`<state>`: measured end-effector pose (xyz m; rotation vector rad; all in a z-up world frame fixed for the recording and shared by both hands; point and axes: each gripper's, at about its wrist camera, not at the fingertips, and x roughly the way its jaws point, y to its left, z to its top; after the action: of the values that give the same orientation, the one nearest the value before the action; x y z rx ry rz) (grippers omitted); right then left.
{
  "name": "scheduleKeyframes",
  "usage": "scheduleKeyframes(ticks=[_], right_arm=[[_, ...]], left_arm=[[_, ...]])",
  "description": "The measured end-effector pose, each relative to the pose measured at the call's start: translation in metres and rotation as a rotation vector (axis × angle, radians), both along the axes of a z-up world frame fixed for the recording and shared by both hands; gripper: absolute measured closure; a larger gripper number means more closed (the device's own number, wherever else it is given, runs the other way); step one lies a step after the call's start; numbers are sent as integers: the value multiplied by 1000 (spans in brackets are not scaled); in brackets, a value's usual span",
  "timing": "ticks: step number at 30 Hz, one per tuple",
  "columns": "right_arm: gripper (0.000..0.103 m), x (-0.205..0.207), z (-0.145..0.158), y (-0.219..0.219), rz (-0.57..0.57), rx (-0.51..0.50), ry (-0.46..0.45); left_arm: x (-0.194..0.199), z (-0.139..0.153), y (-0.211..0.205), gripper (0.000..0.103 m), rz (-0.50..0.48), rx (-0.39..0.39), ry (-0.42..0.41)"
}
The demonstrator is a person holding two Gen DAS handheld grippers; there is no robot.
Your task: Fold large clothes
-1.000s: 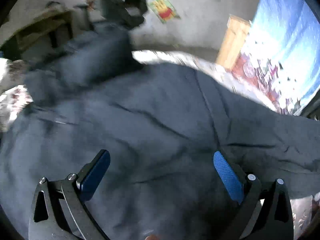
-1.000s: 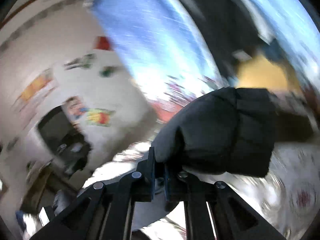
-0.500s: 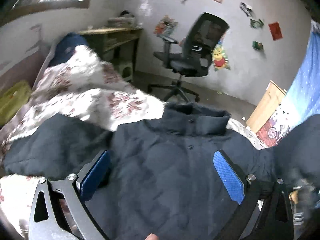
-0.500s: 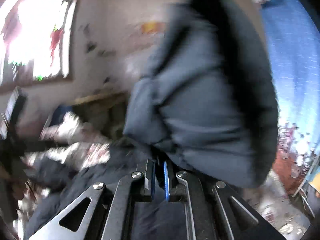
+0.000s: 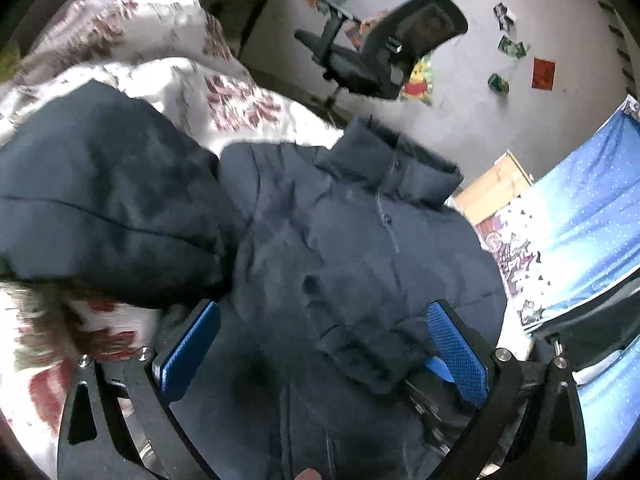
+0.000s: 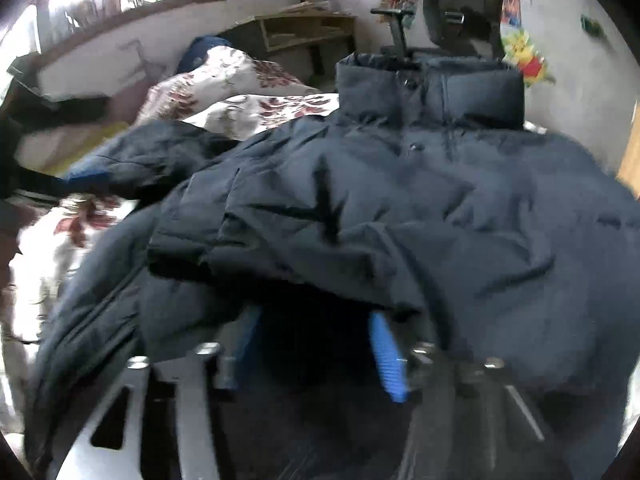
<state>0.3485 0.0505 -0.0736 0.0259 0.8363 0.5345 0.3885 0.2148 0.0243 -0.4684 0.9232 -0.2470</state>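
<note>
I am folding a dark navy padded jacket (image 5: 352, 264) that is lying front-up on a bed with a floral bedspread (image 5: 168, 68), its stand-up collar (image 5: 396, 160) pointing away from me toward the far wall. My left tongs (image 5: 320, 344) are hovering wide open just above the jacket's chest, gripping nothing; I am keeping them spread, I judge, so they can drop onto the next bit of fabric. My right tongs (image 6: 316, 344) are also standing open, their blue pads apart with a fold of the jacket draping over the tips; nothing is pinched between them as far as I can see. The right sleeve (image 5: 368, 344) is lying across the front of the body, which looks like the first fold set in place, while the left sleeve (image 5: 100, 208) is bunching out to the side over the bedspread and probably needs bringing in next. The puffy filling is making the folds spring up, so they may not stay flat. Beyond the bed a black office chair (image 5: 380, 48) is standing by the wall, a wooden desk (image 6: 308, 32) is sitting further back, and a blue patterned cloth (image 5: 568, 216) is hanging at my right, all clear of the jacket.
</note>
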Motion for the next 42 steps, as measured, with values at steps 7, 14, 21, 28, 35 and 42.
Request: scheduleKeyframes(ticks=[7, 14, 21, 28, 35, 42], right_arm=[[31, -36, 20, -51, -25, -29, -89], [27, -38, 39, -123, -277, -93, -245], [19, 33, 16, -159, -437, -111, -146], [19, 80, -36, -150, -412, -190, 12], [18, 65, 9, -123, -387, -136, -53], [8, 43, 47, -48, -254, -73, -129]], left_arm=[[35, -40, -26, 22, -29, 48, 86], [37, -39, -57, 99, -38, 275, -12], [27, -39, -79, 100, -18, 638, -38], [33, -71, -76, 99, -26, 673, 51], [-1, -22, -37, 46, 74, 470, -12], [-59, 50, 11, 30, 219, 277, -95]])
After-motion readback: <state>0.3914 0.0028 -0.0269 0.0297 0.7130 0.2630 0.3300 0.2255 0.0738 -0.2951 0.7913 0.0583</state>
